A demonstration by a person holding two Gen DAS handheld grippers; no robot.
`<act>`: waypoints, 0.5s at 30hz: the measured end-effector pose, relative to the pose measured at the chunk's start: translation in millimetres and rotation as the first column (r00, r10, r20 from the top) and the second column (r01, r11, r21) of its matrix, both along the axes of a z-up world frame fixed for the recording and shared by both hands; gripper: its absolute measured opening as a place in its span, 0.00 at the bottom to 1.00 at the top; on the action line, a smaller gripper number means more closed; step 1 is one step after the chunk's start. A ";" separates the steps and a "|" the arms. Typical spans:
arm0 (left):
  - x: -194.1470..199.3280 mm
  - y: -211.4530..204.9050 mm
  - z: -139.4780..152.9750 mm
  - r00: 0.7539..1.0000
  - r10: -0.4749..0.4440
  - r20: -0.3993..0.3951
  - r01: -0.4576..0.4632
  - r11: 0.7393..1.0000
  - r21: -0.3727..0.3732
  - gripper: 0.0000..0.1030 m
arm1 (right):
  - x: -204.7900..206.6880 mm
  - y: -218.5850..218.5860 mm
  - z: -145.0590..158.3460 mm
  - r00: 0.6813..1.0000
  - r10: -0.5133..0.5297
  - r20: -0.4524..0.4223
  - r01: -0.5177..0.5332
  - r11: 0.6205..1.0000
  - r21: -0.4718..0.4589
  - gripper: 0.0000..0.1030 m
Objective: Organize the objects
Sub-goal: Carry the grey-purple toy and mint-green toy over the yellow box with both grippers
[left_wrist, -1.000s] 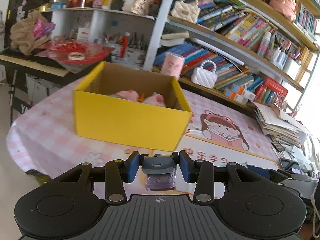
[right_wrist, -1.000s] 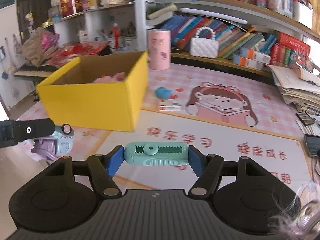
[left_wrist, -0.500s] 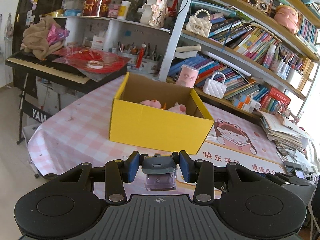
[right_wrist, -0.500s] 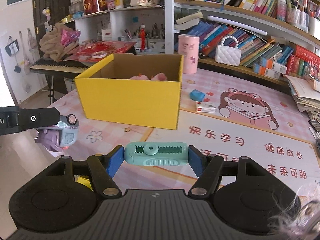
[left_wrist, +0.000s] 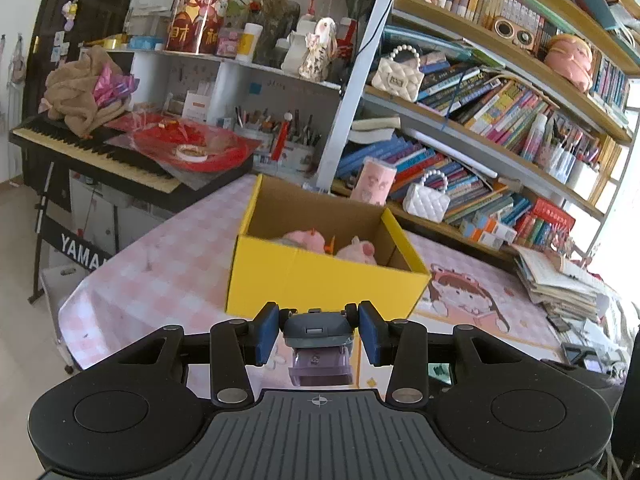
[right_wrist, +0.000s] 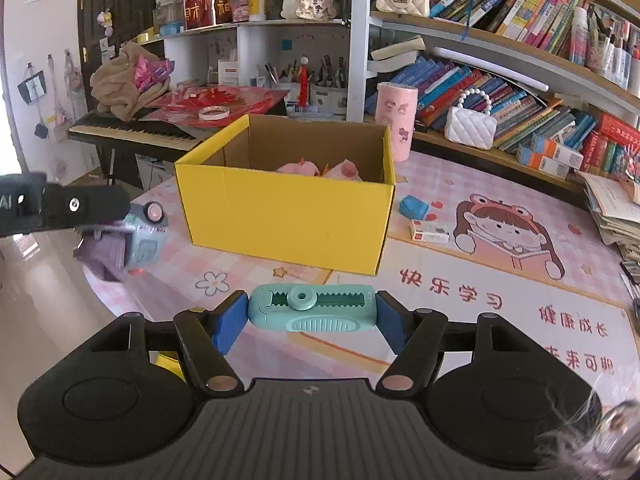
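A: Box (right_wrist: 288,216) position?
B: Yellow, open-topped, on the pink counter (right_wrist: 460,280), ahead of both grippers. Two pink plush toys (right_wrist: 320,169) lie inside.

A: Left gripper (left_wrist: 318,330)?
B: Held level above the counter's near edge, aimed at the box. Jaws closed on a toy truck (left_wrist: 318,344), pads against its sides; truck's long axis runs along the fingers, grey cab forward, purple bed toward the camera.

A: Right gripper (right_wrist: 312,314)?
B: Also level, facing the box's long side. Jaws closed on a teal cutter (right_wrist: 312,310), gripped end to end; its long axis runs crosswise between the pads, slider side up.

A: Anything beside the box?
B: Blue eraser (right_wrist: 414,207) and small carton (right_wrist: 430,231) on its right.
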State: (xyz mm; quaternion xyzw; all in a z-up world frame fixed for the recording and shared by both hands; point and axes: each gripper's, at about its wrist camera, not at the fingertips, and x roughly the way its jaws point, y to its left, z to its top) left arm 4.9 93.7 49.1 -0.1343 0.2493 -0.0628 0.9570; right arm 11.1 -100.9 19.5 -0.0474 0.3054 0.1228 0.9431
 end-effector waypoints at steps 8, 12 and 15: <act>40.1 -3.7 17.1 0.999 0.019 0.047 -0.019 1.000 -0.001 0.40 | 34.2 -4.8 16.2 0.998 0.003 0.056 -0.004 1.000 0.019 0.65; 68.4 -9.1 24.4 0.997 0.041 0.071 -0.042 0.999 0.014 0.40 | 68.1 -9.6 29.7 0.995 0.007 0.100 -0.011 0.999 0.038 0.65; 94.2 -12.7 25.8 0.995 0.060 0.074 -0.062 0.998 0.025 0.40 | 98.3 -12.9 39.4 0.993 0.017 0.121 -0.024 0.998 0.052 0.65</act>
